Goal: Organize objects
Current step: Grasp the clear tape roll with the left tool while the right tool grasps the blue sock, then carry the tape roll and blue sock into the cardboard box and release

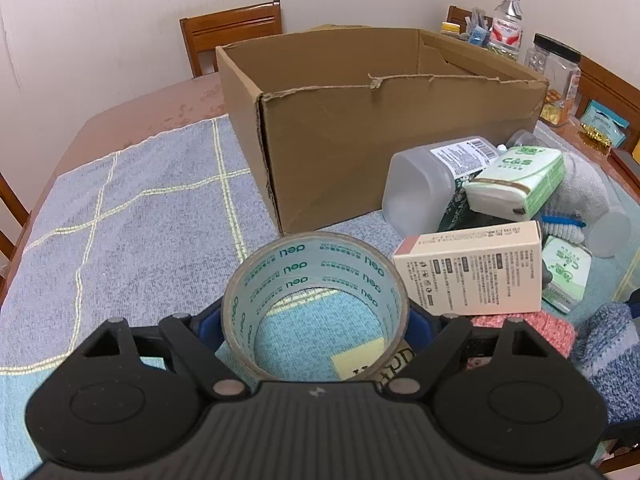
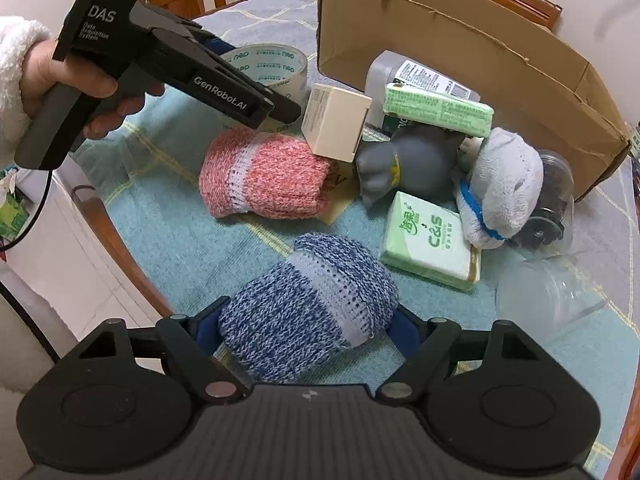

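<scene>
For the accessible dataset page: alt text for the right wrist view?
The right tool closes around a rolled blue knit sock on a cloth-covered table, while the left tool grips a roll of tape. Behind lie a pink sock, tissue packs and an open cardboard box.

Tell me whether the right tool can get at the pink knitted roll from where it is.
Probably not right away: the right tool is closed on the blue knitted roll. Otherwise the way looks free, with bare cloth between it and the pink knitted roll.
</scene>
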`<action>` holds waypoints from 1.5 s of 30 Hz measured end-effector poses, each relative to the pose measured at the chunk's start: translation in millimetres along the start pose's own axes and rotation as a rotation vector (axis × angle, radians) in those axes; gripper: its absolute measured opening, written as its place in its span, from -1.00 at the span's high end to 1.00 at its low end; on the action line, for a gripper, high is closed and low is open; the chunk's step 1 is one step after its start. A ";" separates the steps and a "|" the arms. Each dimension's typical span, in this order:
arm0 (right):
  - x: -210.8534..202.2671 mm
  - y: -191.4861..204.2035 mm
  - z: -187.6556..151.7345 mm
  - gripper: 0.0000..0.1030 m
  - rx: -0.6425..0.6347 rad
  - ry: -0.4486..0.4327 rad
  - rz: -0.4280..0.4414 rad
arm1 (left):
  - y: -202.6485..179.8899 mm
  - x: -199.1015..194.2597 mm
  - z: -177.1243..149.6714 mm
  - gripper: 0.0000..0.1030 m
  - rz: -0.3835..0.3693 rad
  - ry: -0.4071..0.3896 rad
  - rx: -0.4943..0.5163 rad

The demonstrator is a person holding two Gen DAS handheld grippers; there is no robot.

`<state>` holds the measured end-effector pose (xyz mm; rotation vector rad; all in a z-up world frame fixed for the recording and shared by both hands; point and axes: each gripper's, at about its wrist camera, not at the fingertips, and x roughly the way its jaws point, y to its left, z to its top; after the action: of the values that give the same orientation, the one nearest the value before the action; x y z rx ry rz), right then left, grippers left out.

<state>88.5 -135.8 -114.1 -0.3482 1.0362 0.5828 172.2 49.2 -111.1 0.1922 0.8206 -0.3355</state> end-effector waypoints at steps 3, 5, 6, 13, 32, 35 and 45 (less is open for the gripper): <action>-4.1 -6.3 3.9 -0.62 0.027 -0.005 0.008 | 1.8 -4.7 1.4 -0.64 -0.010 0.005 -0.006; -6.5 -10.0 5.4 -0.61 0.043 -0.012 0.009 | 2.9 -6.1 4.1 -0.64 -0.020 0.008 0.000; -8.3 -11.3 5.9 -0.61 0.050 -0.016 0.007 | 3.1 -8.2 5.1 -0.64 -0.024 0.008 0.004; -24.0 -18.6 16.8 -0.61 0.090 -0.038 0.010 | 2.1 -32.1 19.9 -0.64 -0.060 0.002 0.051; -77.2 -66.7 102.1 -0.62 0.155 -0.160 -0.112 | 2.6 -53.1 134.9 -0.64 -0.100 -0.118 0.062; -81.4 -80.4 120.7 -0.62 0.157 -0.197 -0.125 | 0.8 -37.7 157.1 -0.64 -0.093 -0.124 0.064; -62.3 -140.7 169.3 -0.62 0.218 -0.228 -0.185 | 1.5 16.2 198.2 -0.65 -0.063 -0.084 0.029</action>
<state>268.6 -176.0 21.3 -0.1772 0.8276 0.3304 318.3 -11.5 9.4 0.1778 0.7398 -0.4122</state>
